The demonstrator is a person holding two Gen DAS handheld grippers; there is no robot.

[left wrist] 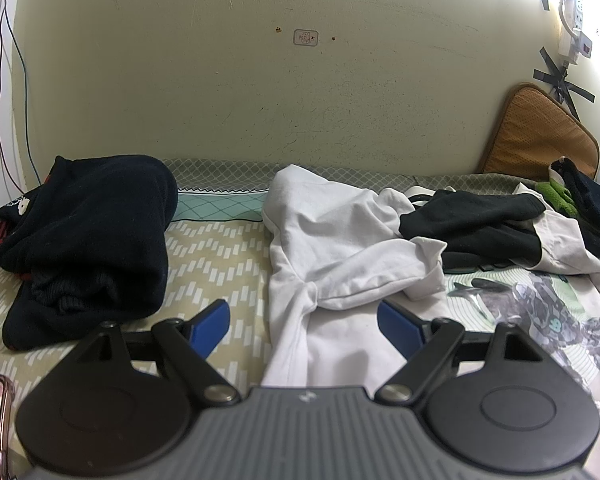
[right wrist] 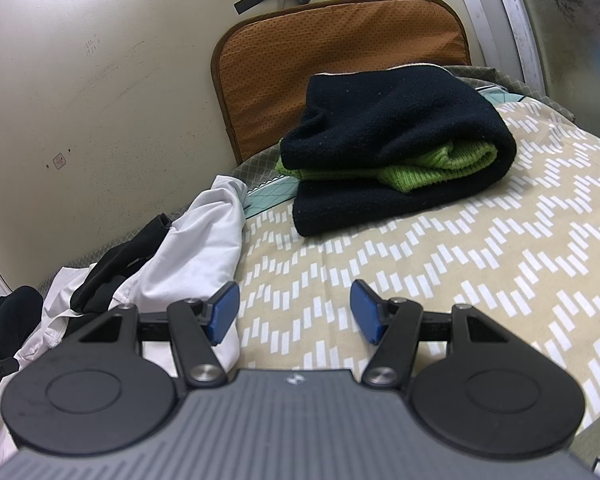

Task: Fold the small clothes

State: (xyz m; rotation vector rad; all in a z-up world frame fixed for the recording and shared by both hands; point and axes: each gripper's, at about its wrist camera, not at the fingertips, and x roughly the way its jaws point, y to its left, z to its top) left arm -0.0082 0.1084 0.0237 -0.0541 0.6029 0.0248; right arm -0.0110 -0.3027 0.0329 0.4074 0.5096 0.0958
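Gaping wide and empty, the left tongs (left wrist: 304,326) hover just before the crumpled white shirt (left wrist: 340,248) on the bed (left wrist: 216,252), while the right tongs (right wrist: 294,312), equally wide, face a folded black-and-green garment (right wrist: 392,148) farther ahead.

Bare bed (right wrist: 440,280) lies ahead of the right claw (right wrist: 294,312); white shirt (left wrist: 340,232) and folded black garment (left wrist: 88,240) crowd the left claw (left wrist: 304,326).
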